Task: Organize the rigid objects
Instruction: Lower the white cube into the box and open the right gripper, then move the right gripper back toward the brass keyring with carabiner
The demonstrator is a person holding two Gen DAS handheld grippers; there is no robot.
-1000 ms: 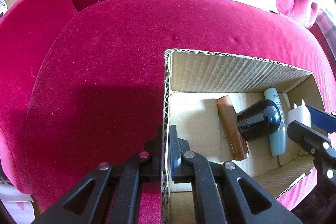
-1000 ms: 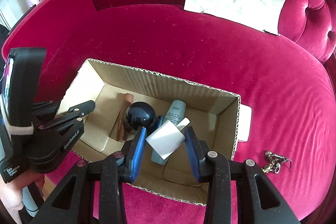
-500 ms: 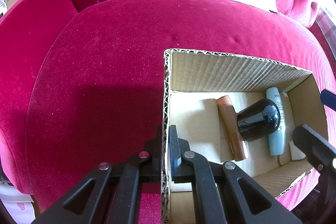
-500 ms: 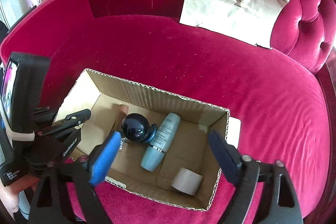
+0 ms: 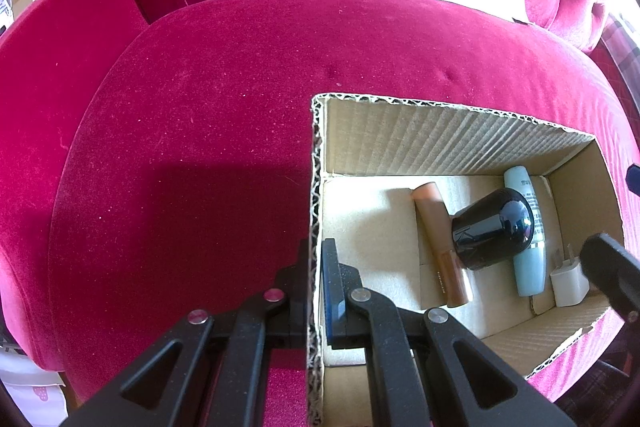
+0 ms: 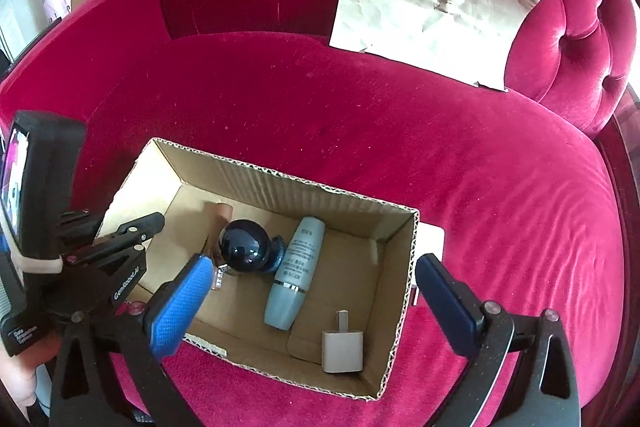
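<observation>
An open cardboard box (image 6: 304,187) sits on a red velvet sofa seat. Inside lie a brown tube (image 5: 440,247), a black round-topped bottle (image 5: 492,227), a pale blue bottle (image 5: 530,267) and a white charger plug (image 5: 568,281). The same plug (image 6: 342,347) rests in the box's near right corner in the right wrist view, beside the blue bottle (image 6: 294,275) and the black bottle (image 6: 244,247). My left gripper (image 5: 316,283) is shut on the box's left wall (image 5: 314,211). My right gripper (image 6: 316,307) is wide open and empty above the box.
A crumpled sheet of brown paper (image 6: 432,11) leans on the sofa back. A white card (image 6: 430,239) lies just outside the box's right wall. The sofa's seat edge (image 6: 612,227) curves round at the right. The left hand-held unit (image 6: 44,227) stands at the box's left.
My right gripper opened and let go of the white charger plug, which dropped into the box's near right corner. The right gripper then rose and drew back. The left gripper held still.
</observation>
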